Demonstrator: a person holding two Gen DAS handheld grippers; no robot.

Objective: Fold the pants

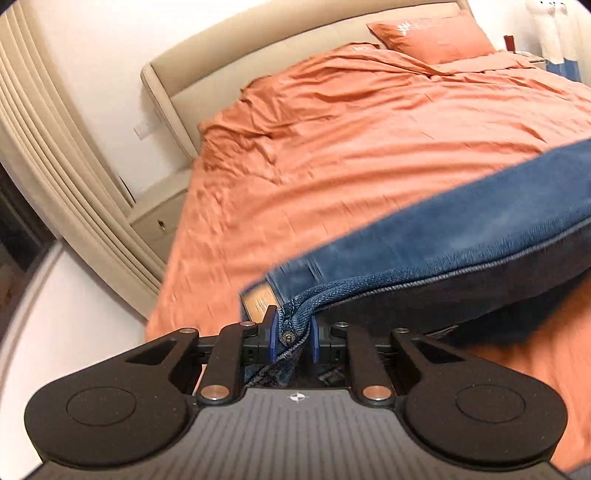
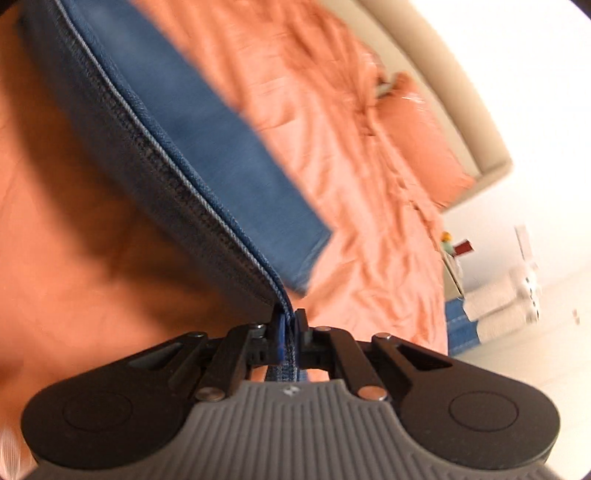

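Note:
A pair of blue jeans (image 1: 461,236) hangs stretched above the orange bed. My left gripper (image 1: 293,332) is shut on the jeans at the waistband end, beside a metal rivet and the tan leather label (image 1: 258,301). The jeans run off to the right in this view. My right gripper (image 2: 290,328) is shut on the jeans (image 2: 192,147) at a stitched side seam near the leg hem, and the cloth runs up and left from it. The jeans are lifted off the bed; a shadow lies beneath them. Both views are motion-blurred.
The bed's orange cover (image 1: 369,147) is rumpled, with an orange pillow (image 1: 432,35) by the beige headboard (image 1: 258,62). A beige nightstand (image 1: 159,218) and curtains (image 1: 55,155) stand to the left. In the right wrist view, white and blue items (image 2: 491,310) lie on the floor past the bed.

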